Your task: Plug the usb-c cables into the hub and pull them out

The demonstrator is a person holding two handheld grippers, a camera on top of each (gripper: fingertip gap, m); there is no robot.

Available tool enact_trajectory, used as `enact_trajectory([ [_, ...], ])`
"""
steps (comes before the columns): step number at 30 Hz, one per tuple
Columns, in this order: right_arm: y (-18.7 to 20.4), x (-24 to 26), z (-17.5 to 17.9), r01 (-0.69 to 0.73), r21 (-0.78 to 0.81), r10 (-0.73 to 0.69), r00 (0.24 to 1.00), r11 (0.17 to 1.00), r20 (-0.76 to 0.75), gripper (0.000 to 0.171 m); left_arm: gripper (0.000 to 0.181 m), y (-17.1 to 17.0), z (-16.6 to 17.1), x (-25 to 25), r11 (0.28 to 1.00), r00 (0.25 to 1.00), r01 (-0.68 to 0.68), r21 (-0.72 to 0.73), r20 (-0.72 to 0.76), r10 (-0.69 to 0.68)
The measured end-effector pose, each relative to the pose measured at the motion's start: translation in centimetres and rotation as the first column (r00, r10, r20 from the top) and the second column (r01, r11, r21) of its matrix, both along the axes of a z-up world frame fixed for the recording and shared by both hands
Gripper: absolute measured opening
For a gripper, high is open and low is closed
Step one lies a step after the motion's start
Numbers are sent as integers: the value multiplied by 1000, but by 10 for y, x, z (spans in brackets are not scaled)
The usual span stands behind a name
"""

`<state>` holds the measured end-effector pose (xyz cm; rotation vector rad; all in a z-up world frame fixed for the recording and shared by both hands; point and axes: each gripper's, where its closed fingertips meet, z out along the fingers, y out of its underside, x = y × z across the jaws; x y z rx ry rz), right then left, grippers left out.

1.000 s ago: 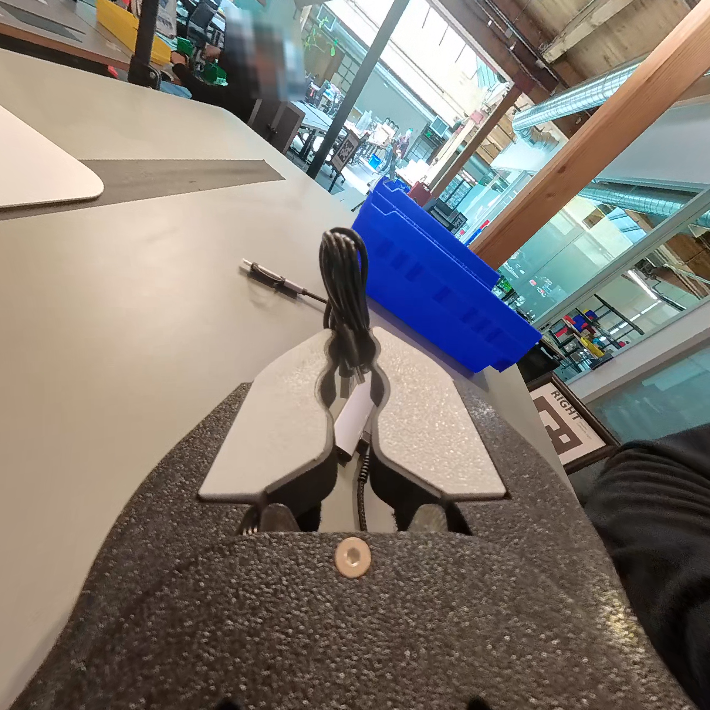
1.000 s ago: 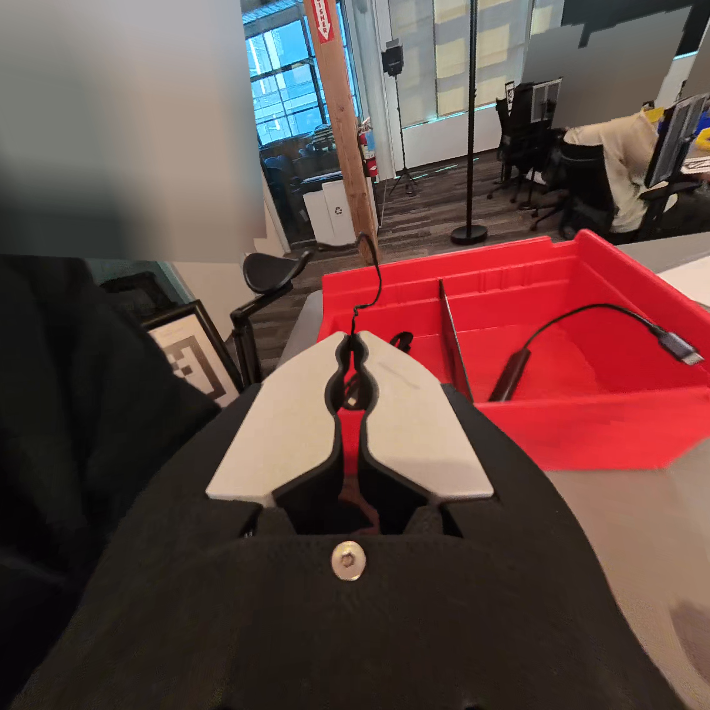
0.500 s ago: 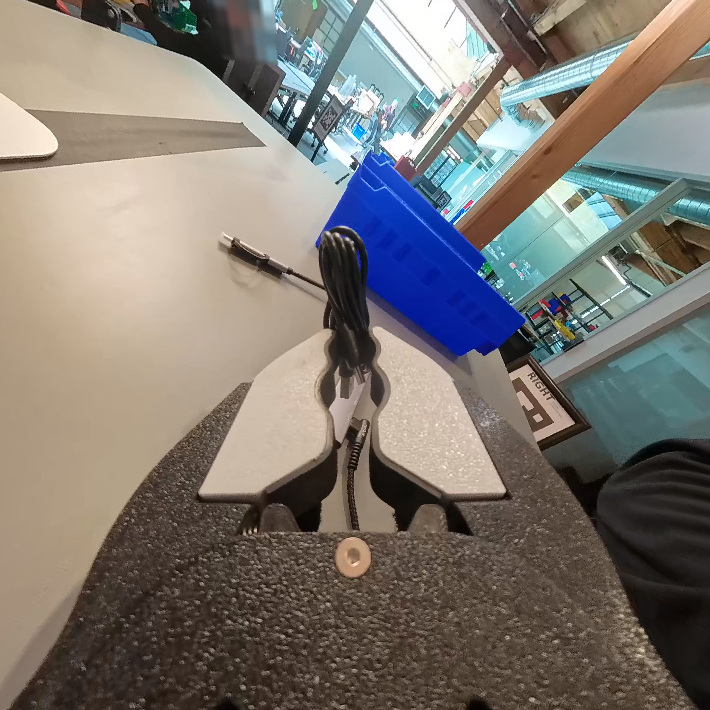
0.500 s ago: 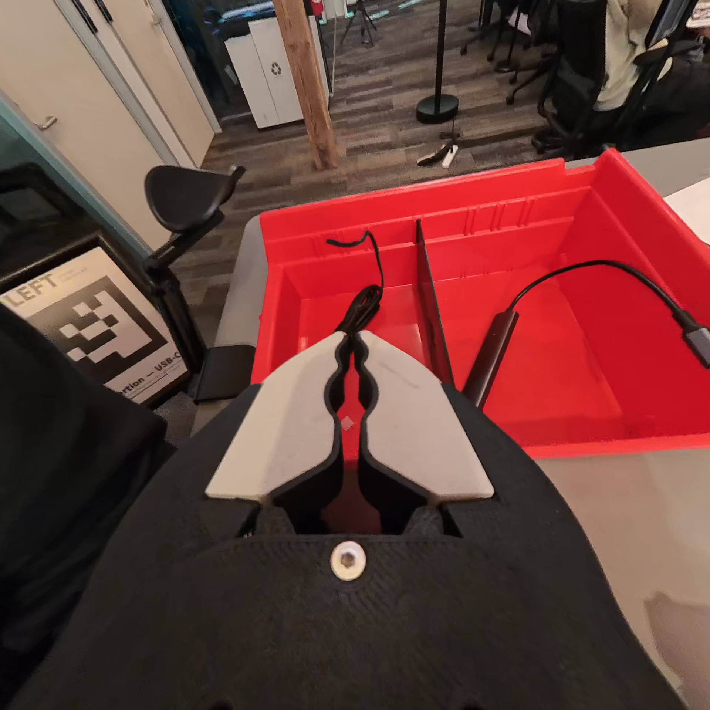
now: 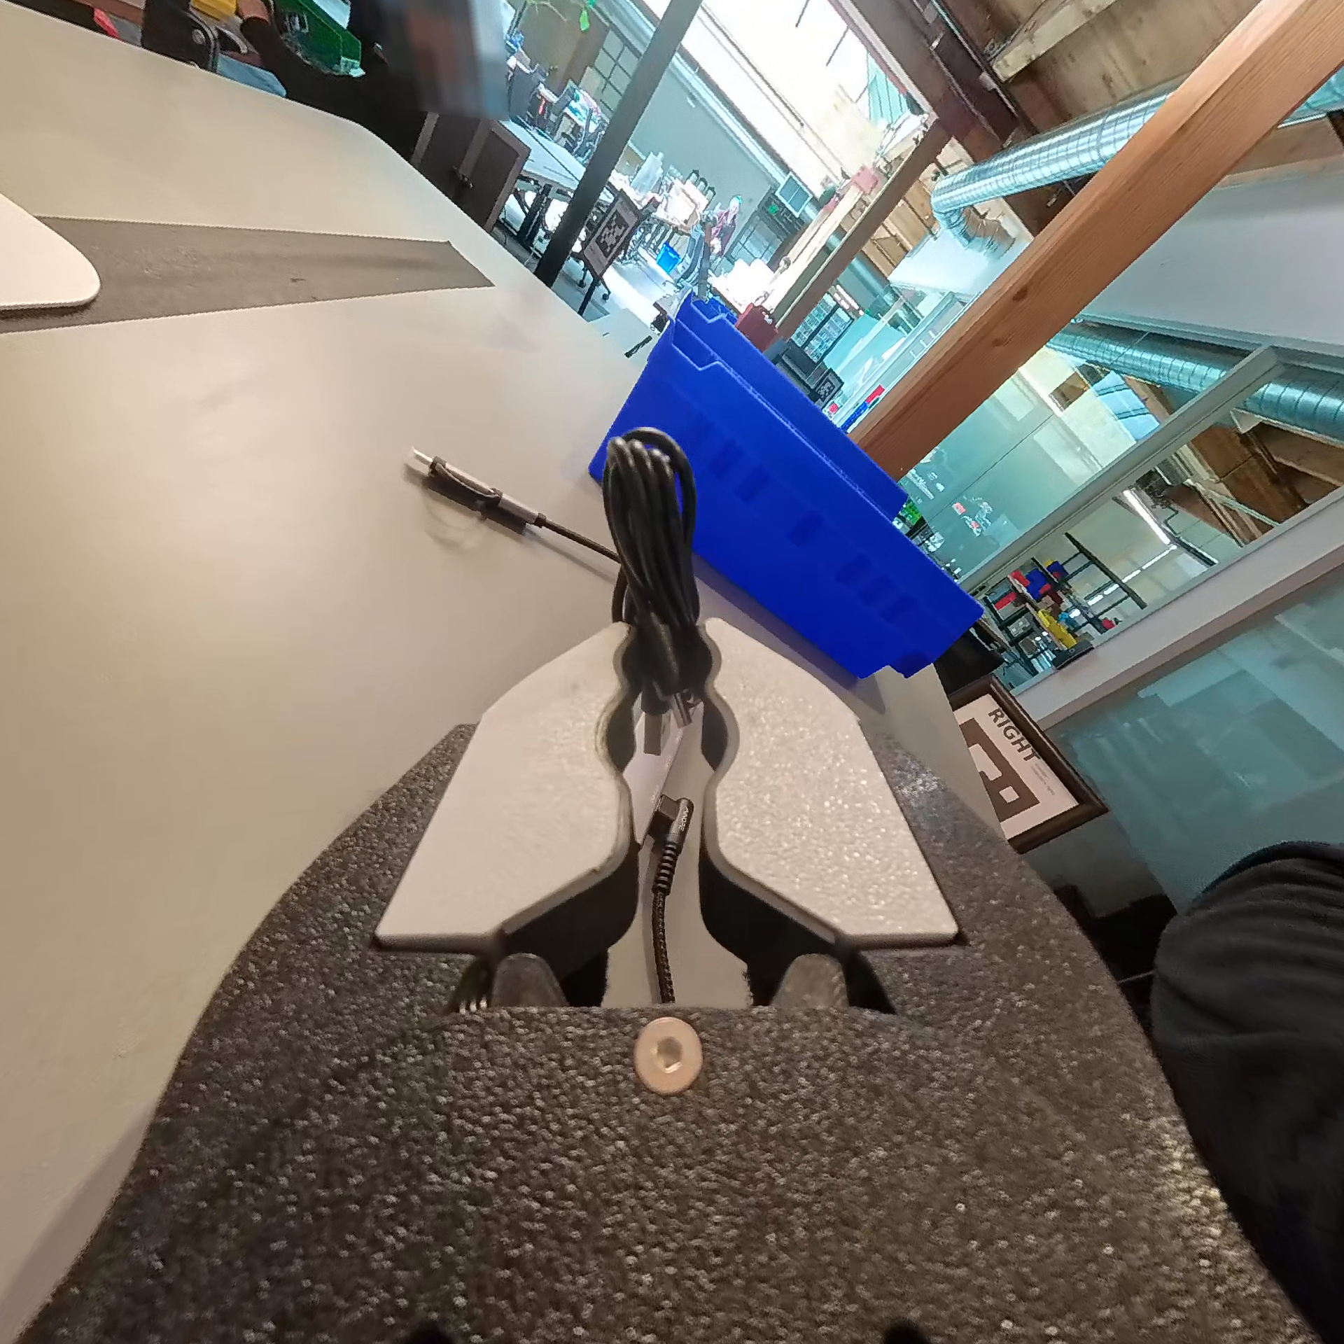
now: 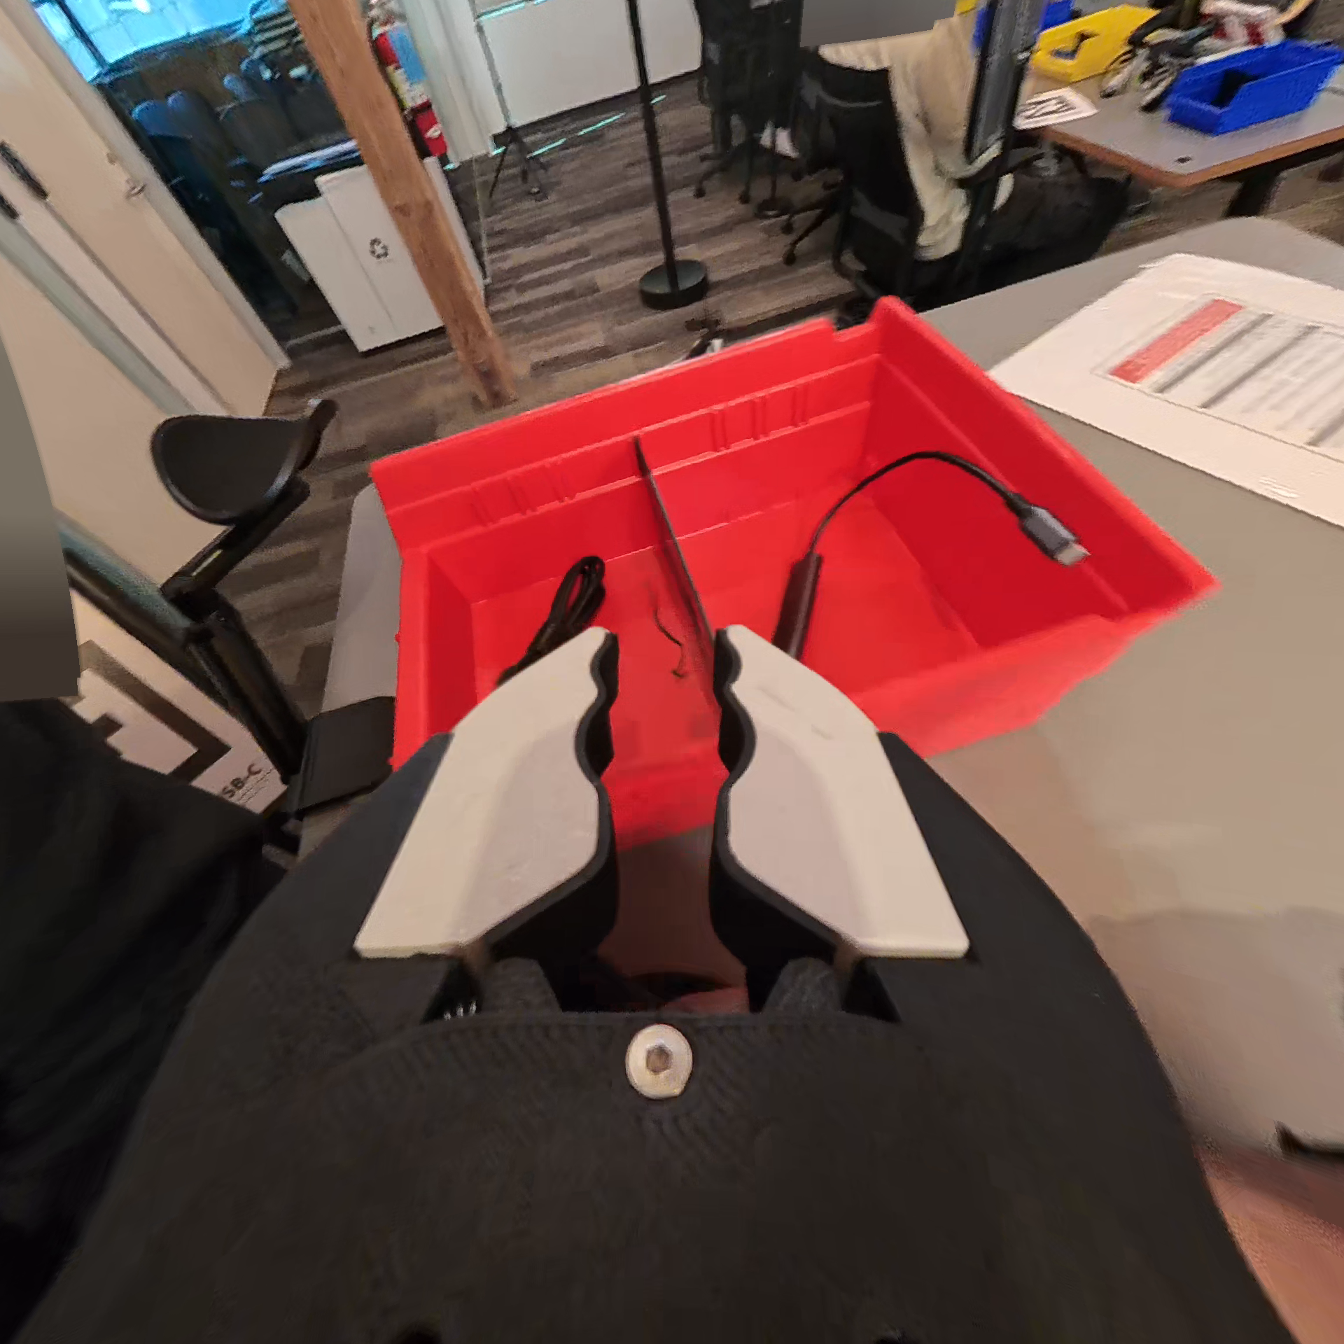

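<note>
My left gripper is shut on a bundled black cable, whose loop stands up past the fingertips. A pale flat piece and a braided cable's angled plug sit between the jaws. A grey plug on a thin cable lies on the grey table ahead. My right gripper is open and empty above the near wall of a red bin. A coiled black cable lies in the bin's left compartment. A dark hub with its own cable and grey plug lies in the right compartment.
A blue bin stands at the table's right edge, just beyond my left gripper. A black divider splits the red bin, with a small twist tie beside it. A printed sheet lies right of the red bin. A white pad lies far left. Left tips to right tips: about 35 centimetres.
My right gripper has opened and let go of the thin black cable, which now lies in the red bin's left compartment. The left gripper keeps its hold and has barely shifted.
</note>
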<state>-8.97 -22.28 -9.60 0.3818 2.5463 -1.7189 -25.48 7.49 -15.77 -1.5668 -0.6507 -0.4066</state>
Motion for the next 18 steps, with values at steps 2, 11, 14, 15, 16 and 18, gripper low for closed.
enact_trajectory([
  [2,27,-13,4,64,-17,-64,998,998,-1,25,13,-3,2,-2,1000,1000,-12,22,9,12],
  [11,212,-88,8,440,-115,-451,886,891,-104,22,14,-16,15,-13,989,997,-79,126,27,76],
  [14,267,-115,-4,504,-132,-519,842,854,-144,22,14,-21,20,-14,982,997,-75,172,35,70],
  [15,280,-123,-9,512,-145,-530,835,847,-148,22,14,-23,22,-13,978,997,-68,195,42,61],
  [16,290,-130,-14,514,-161,-536,832,842,-145,22,14,-25,25,-13,974,998,-63,219,45,55],
  [18,301,-144,-25,507,-188,-533,836,841,-129,22,13,-29,30,-9,963,999,-46,265,37,38],
])
